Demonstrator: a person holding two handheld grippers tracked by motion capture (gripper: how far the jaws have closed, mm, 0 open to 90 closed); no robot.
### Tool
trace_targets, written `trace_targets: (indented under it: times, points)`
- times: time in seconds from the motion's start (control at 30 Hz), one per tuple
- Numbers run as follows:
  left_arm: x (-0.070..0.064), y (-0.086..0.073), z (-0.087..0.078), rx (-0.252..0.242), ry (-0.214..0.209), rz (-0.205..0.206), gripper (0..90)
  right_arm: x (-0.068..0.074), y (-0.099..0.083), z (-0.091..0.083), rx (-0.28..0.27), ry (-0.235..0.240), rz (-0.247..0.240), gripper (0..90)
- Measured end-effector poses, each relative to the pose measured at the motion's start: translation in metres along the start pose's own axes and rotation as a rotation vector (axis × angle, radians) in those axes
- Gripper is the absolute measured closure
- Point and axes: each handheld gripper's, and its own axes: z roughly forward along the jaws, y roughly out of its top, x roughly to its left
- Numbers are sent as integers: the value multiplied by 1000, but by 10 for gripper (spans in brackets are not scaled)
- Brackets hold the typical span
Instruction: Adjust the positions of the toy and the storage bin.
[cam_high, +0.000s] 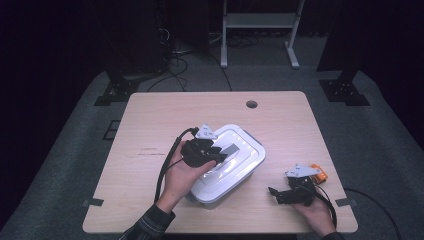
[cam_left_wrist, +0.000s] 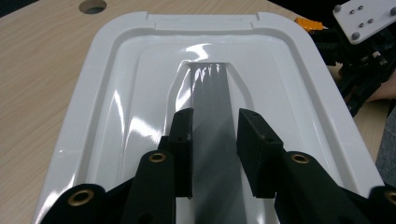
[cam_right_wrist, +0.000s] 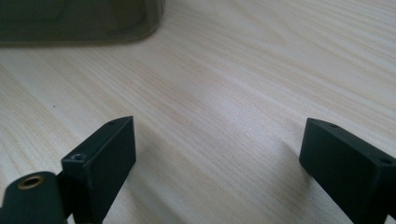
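- Pale wood table with one round hole near its far edge; grey carpet around it, dark room, a white frame and cables behind.
- We count one white lidded box, lying mid-table, slightly toward our side.
- One grey handle sits in the lid's recess.
- We hold two grippers: our left gripper straddles the handle, jaws just beside it on either side, not yet clamped.
- Our right gripper rests open over bare table, right of the box.
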Motion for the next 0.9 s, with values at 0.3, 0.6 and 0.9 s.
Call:
trace_targets:
  times: [0.3, 0.6, 0.9]
  points:
    - [-2, 4, -11, -24, 2, 9, 673, 0, 0, 0, -1, -1, 0, 95]
    - [3, 6, -22, -47, 13, 0, 674, 0, 0, 0, 0, 0, 3, 95]
    - [12, 5, -34, -62, 33, -11, 673, 0, 0, 0, -1, 1, 5, 95]
